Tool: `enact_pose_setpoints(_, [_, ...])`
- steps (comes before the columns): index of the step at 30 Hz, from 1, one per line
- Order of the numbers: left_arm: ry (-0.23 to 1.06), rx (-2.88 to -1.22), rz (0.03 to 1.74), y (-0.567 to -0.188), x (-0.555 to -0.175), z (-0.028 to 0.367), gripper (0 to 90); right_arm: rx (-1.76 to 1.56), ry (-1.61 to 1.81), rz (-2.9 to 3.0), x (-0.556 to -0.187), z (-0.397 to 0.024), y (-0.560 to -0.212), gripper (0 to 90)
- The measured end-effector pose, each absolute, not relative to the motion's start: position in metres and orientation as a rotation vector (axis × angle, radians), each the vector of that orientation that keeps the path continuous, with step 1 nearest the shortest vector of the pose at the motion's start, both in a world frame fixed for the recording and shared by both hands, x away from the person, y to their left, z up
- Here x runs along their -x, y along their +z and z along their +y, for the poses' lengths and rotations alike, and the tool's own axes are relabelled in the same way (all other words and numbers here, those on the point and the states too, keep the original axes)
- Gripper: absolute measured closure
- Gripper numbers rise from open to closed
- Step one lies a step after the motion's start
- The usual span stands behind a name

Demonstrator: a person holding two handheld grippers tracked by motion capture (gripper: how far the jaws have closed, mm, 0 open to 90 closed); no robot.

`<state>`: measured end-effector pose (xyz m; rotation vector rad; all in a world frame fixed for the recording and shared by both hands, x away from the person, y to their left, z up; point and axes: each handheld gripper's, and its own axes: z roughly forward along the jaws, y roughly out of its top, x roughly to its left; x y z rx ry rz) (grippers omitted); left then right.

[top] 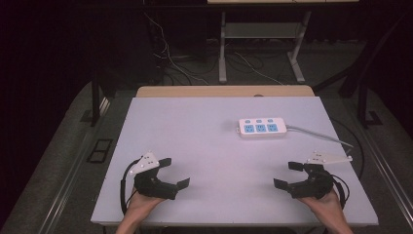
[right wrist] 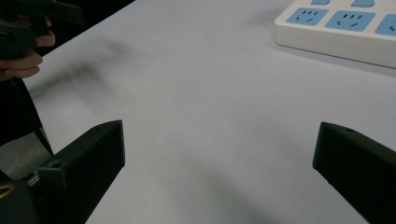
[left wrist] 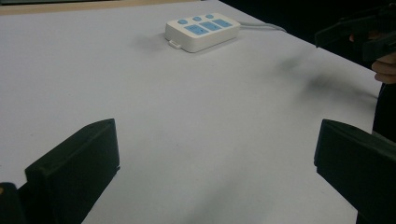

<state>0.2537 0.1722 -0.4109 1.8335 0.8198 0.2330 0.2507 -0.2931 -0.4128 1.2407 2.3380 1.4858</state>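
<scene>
Near table (top: 204, 146) front | left gripper (top: 175, 171), right gripper (top: 287, 174): jaws wide, seemingly empty

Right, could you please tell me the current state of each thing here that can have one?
White rectangular plastic power strip with blue sockets: lying flat on the white table, sockets up, all three empty, nothing plugged in.
Grey cable of the strip: trailing off the table's right edge.
Left black claw: open, empty, near the table's front edge.
Right black claw: open, empty, near the front edge.
</scene>
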Motion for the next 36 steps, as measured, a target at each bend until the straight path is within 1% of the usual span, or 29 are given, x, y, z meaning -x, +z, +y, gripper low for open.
enact_pose_setpoints(36, [0.217,-1.846,0.845,-0.4173,-0.2565,0.1753,0.0,-1.258,1.459,2.390,-0.2518,-0.2925,-0.4135,2.2])
